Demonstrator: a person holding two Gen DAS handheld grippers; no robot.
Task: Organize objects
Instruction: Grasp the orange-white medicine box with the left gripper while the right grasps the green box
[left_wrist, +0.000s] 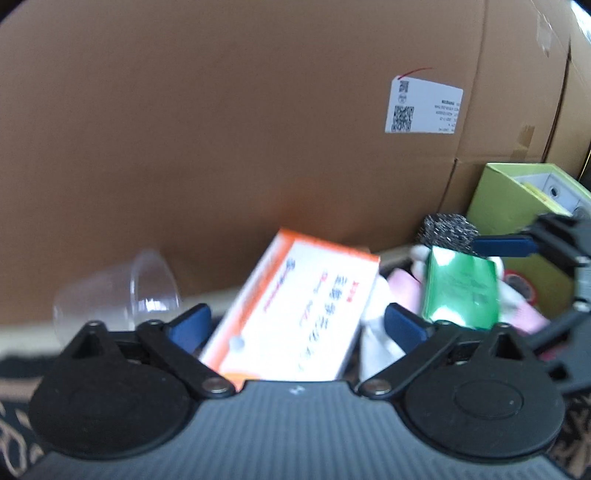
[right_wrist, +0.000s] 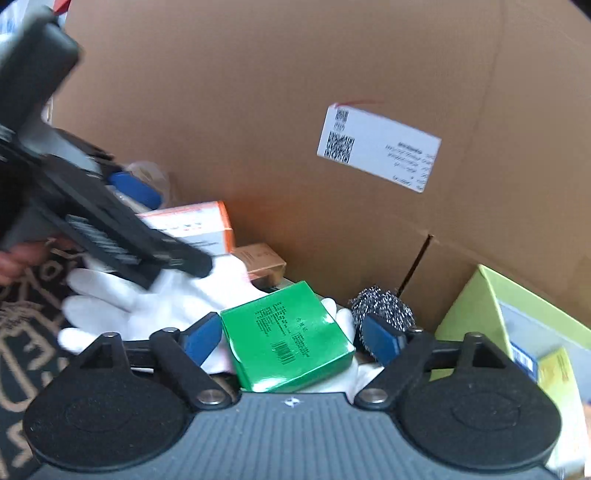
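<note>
Here both claws stand spread, each straddling a box without pinching it. The left gripper (left_wrist: 295, 325) has the orange and white box (left_wrist: 295, 314) between its blue pads, yet gaps show on either side, so nothing is gripped. The box lies tilted, one end propped up toward the big cardboard wall (left_wrist: 221, 129), probably because it rests on the heap beneath it.

The right gripper (right_wrist: 295, 336) frames the green box (right_wrist: 291, 332) in the same loose way. One pad sits just beside the box's left edge and the other stands clear of its right corner, near the steel scrubber (right_wrist: 384, 306). The green box rests on a white glove (right_wrist: 147, 302), which is why it sits skewed.

A clear plastic cup (left_wrist: 118, 291) lies on its side against the cardboard wall, beside the left claw. At the right stands an open yellow-green carton (right_wrist: 476, 317) already holding small packs; it looks like the likely home for loose boxes, though that is only a guess.

Since each box fits between spread pads, closing on either seems the next step. The glossy green box may slip, and the soft glove under it could drag along.
</note>
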